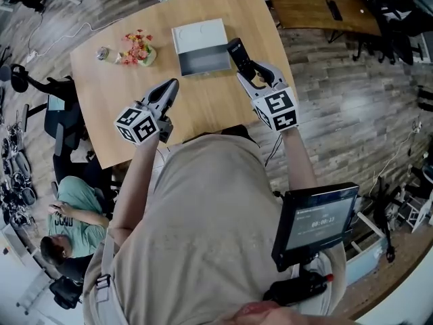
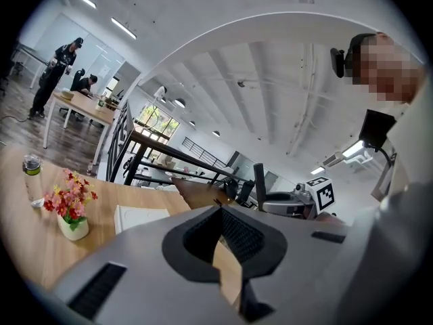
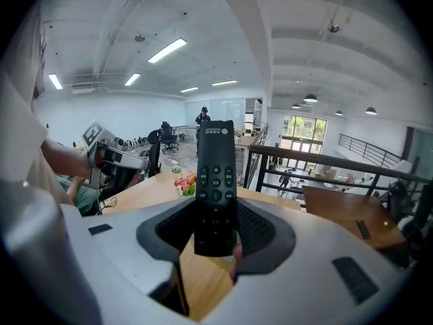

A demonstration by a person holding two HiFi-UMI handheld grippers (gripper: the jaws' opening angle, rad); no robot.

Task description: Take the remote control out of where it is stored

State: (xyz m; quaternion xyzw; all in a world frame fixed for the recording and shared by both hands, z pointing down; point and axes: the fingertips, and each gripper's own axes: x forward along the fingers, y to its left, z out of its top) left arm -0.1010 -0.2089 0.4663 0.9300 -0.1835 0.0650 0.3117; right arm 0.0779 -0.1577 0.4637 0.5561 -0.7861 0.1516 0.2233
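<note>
White box on table, remote control in right hand-held gripper

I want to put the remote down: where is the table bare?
Bare: the wide stretch of table between the box and the near edge. Crowded: the far left, with flowers and a bottle.

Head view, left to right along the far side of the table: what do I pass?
small bottle → flower pot → white box → remote control, clamped in the right gripper
</note>
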